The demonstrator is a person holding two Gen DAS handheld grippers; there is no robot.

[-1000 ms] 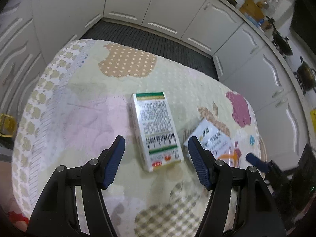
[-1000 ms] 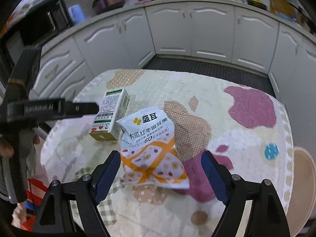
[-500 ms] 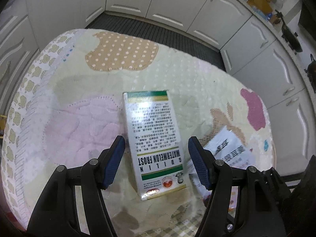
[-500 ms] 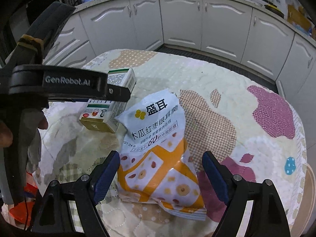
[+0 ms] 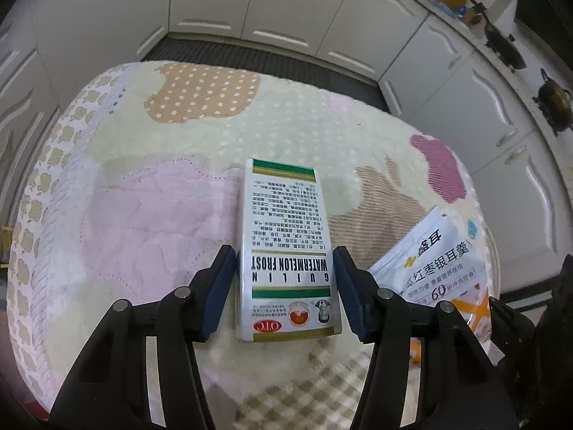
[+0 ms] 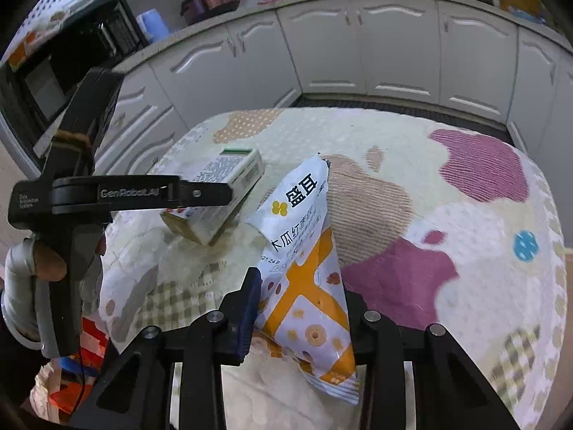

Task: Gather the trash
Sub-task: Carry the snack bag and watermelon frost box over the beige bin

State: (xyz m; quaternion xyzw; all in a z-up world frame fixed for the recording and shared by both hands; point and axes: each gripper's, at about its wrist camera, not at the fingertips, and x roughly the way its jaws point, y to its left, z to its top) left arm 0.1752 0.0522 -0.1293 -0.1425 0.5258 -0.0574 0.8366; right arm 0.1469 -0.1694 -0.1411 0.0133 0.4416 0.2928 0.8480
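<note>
A white and green medicine box [image 5: 288, 254] lies on the patchwork tablecloth [image 5: 150, 215]. My left gripper [image 5: 284, 288] has closed in on the box's near end, its blue pads against both sides. The box also shows in the right wrist view [image 6: 218, 193], with the left gripper [image 6: 200, 193] around it. A white and orange snack bag [image 6: 304, 276] is pinched between the pads of my right gripper [image 6: 301, 315] and buckles upward. The bag also shows at the right of the left wrist view [image 5: 440, 272].
White kitchen cabinets [image 6: 322, 50] ring the table, with a dark floor mat [image 5: 258, 57] beyond the far edge. A red and orange bag [image 6: 71, 369] sits below the table's left edge. Pots stand on the counter [image 5: 551, 96].
Both grippers moved forward and closed. The left one went from open above the box to gripping its sides. The right one squeezed the snack bag, which folded up between its pads.
</note>
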